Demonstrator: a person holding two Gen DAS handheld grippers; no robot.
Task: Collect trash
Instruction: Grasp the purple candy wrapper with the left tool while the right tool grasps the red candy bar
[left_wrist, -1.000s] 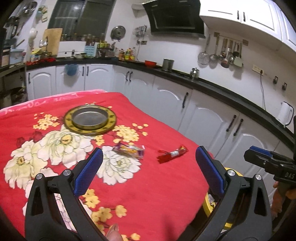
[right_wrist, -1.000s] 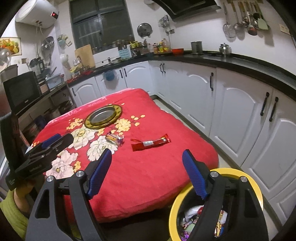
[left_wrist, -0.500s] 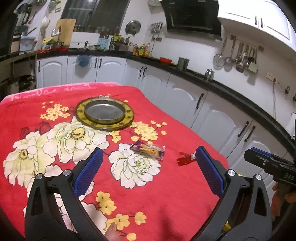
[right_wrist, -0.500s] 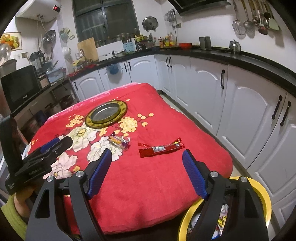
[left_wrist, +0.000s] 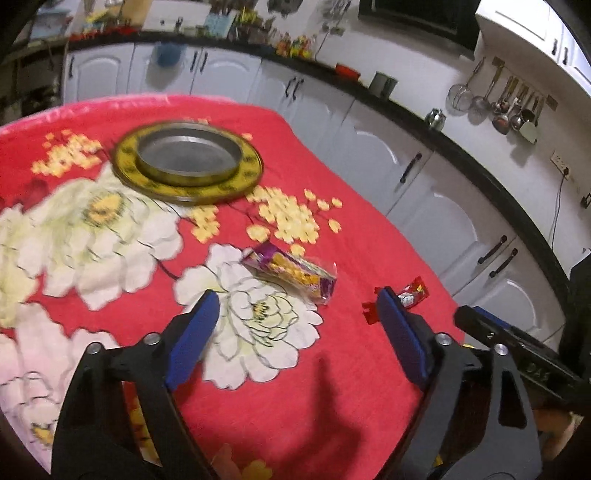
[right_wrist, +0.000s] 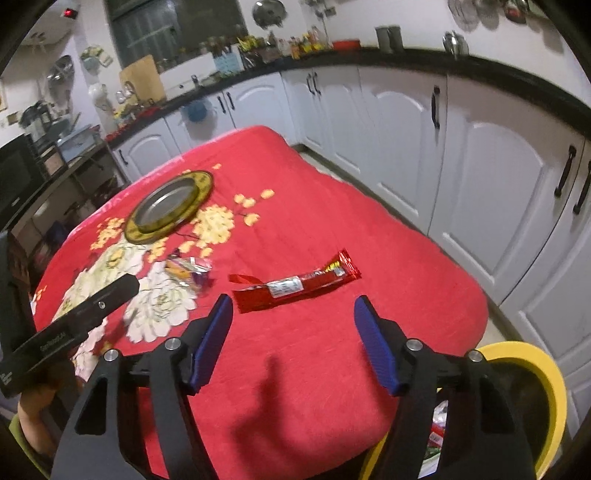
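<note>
A purple and yellow snack wrapper lies on the red flowered tablecloth, just ahead of my open, empty left gripper. A long red wrapper lies on the cloth just ahead of my open, empty right gripper; in the left wrist view only its ends show past the right finger. The purple wrapper shows left of the red one in the right wrist view. A yellow-rimmed trash bin holding wrappers stands below the table's near right corner.
A round metal dish on a gold-rimmed plate sits at the far side of the table. White cabinets under a black counter run along the right. The left gripper's body shows at the left of the right wrist view.
Both grippers have moved forward and down over the table toward the wrappers, which now look larger and closer. Both stay open. The bin has slid toward the lower right of the right wrist view.
</note>
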